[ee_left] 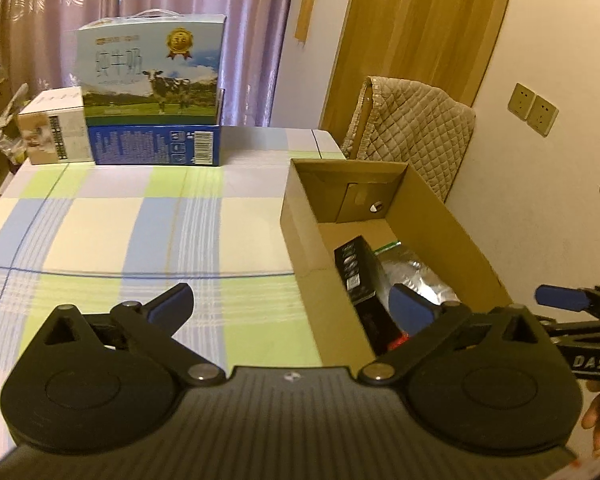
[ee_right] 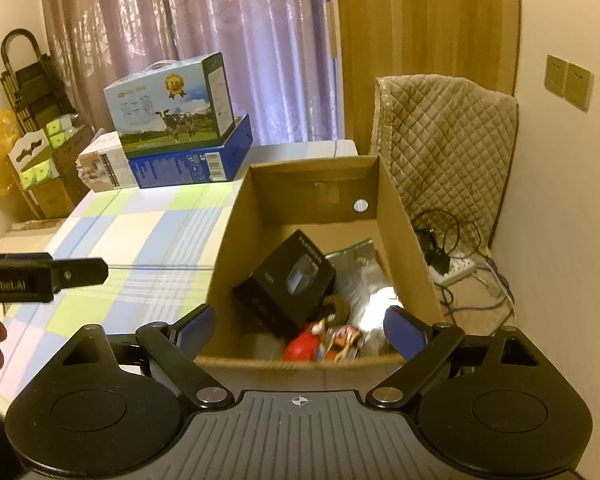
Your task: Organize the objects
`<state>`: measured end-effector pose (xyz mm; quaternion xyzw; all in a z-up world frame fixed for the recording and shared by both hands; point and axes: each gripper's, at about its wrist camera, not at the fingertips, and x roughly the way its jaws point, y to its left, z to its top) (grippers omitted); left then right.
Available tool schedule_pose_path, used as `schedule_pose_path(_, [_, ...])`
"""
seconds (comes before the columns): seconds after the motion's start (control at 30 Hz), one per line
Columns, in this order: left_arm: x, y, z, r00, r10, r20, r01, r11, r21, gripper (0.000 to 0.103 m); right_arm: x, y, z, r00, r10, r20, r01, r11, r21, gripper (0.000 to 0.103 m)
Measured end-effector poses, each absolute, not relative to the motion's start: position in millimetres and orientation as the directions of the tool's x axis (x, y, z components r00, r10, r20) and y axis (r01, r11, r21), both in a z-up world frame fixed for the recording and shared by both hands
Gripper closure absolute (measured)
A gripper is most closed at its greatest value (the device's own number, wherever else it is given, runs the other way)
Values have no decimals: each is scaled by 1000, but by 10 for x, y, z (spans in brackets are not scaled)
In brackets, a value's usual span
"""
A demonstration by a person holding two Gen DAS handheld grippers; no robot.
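An open cardboard box (ee_left: 300,216) (ee_right: 228,248) stands at the right side of the table. Inside it lie a black carton (ee_left: 358,276) (ee_right: 292,280), a silver foil bag (ee_left: 416,276) (ee_right: 360,276) and a red and white toy figure (ee_right: 300,346). My left gripper (ee_left: 290,298) is open and empty, one finger over the tablecloth and the other over the box. My right gripper (ee_right: 300,316) is open too, straddling the box's near wall with nothing pressed between its pads. One finger (ee_left: 560,296) of the right gripper shows at the right edge of the left wrist view.
A cow-print milk carton (ee_left: 152,68) sits on a blue box (ee_left: 156,144) at the table's far end, beside a white box (ee_left: 56,128). A quilt-covered chair (ee_left: 412,132) stands behind the cardboard box. A power strip and cables (ee_right: 456,268) lie on the floor to the right.
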<state>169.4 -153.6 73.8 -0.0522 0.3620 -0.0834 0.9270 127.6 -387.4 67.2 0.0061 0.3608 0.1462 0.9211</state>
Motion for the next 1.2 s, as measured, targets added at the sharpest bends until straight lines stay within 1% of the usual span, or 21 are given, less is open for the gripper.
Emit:
schedule_pose_path(0.13, [1384,-1466,715,734,-174,-657,124,985,-124,1,1017,-3873,698,699,268,-663,-245,961,131,14])
schedule_pose_path(0.27, [1089,-1413,686,715,-192,-672,141,981,-131,1,746,-3847,694,699,253,-669,-221,966,134,14])
schedule_pose_path(0.43, [730,-1350,642,706,-172,-687,130,985,-113,1,407,-3808,690,693,247,-677,-201,968,148,14])
schedule_pose_path(0.53, [499,-1320,638,713,-146,-686,110,989,-96,1,240,-3760,683,692,249,-678,-207,968,145,14])
schedule_pose_path(0.73, [167,-1306,614,696,-157,-701,130,987,-92,1,43,-3666,653,680,256,-687,-221,965,141,14])
schedule_pose_path(0.9, [21,-1288,571,683,-156,-713,122,988,-99,1,10,-3679,654,676,252,-692,-203,967,154,14])
schedule_pose_path(1.2, [10,-1254,487,665,-145,-733,92,989,-112,1,-26,-3613,646,655,259,-710,-218,964,151,14])
